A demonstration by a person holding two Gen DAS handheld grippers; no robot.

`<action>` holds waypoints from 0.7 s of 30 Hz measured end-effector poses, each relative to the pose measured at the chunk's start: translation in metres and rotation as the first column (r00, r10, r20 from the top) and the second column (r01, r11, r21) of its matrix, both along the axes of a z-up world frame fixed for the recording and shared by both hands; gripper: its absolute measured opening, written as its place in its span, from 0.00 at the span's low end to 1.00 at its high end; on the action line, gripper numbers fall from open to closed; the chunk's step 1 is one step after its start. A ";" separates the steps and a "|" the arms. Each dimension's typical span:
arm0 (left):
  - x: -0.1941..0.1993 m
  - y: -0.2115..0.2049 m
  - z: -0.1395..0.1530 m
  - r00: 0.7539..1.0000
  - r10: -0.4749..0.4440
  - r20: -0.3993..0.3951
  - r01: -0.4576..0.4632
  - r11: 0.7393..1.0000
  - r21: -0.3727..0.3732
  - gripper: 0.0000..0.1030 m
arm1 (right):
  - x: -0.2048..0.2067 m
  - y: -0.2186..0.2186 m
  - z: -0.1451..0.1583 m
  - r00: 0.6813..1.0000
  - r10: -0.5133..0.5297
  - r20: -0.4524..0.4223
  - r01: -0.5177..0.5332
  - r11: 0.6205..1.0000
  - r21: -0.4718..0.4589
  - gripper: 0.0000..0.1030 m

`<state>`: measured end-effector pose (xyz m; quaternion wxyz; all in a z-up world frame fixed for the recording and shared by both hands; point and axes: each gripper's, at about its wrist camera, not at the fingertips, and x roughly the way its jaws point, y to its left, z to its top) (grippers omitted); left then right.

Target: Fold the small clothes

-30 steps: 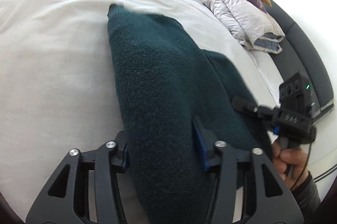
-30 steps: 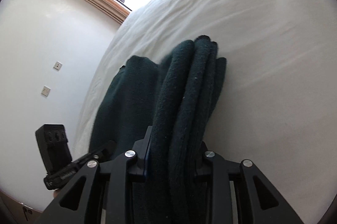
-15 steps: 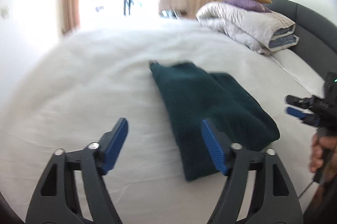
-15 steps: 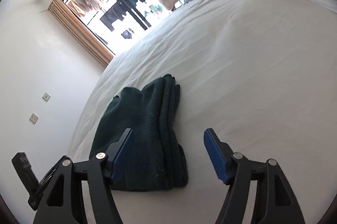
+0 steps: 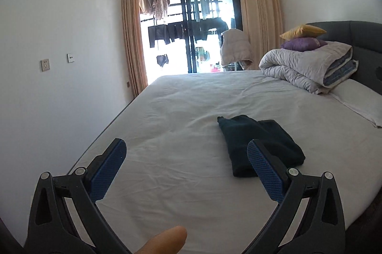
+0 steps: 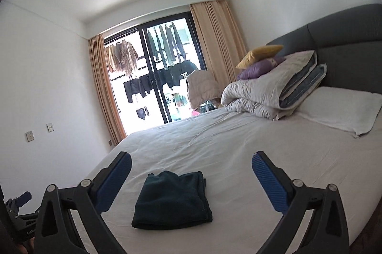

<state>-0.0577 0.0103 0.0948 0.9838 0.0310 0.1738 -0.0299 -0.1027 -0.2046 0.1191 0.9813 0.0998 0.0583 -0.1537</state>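
two grippers hang above the bed point(image 5: 191, 110), both jaws opening wide with nothing between them. left gripper point(image 5: 186, 156) and right gripper point(image 6: 191, 164) point across the white sheet. the folded dark green sweater point(image 6: 173, 201) lies flat on the bed, apart from both, well short of the duvet point(image 6: 269, 91) by the headboard point(image 6: 346, 48).

Your left gripper point(image 5: 186, 158) has black, skeletal arms with triangular cut-outs, silver screws at the pivots, and blue pads point(image 5: 108, 170) with a fine dotted texture. Your right gripper point(image 6: 191, 172) is built the same, its blue pads point(image 6: 268, 182) ribbed. One bare fingertip point(image 5: 167, 240) shows near the bottom of the left view.
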 end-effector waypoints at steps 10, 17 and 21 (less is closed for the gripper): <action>-0.039 0.039 -0.046 0.965 -0.011 -0.263 -0.009 0.997 -0.077 1.00 | -0.006 0.048 -0.036 0.968 0.015 -0.249 -0.034 0.997 -0.072 1.00; -0.034 0.045 -0.074 0.950 -0.018 -0.313 -0.007 0.997 -0.080 1.00 | 0.004 0.070 -0.070 0.926 0.057 -0.374 -0.069 0.997 -0.020 1.00; -0.013 0.041 -0.088 0.936 -0.018 -0.352 -0.013 0.996 -0.087 1.00 | 0.012 0.082 -0.082 0.903 0.077 -0.422 -0.084 0.996 0.002 1.00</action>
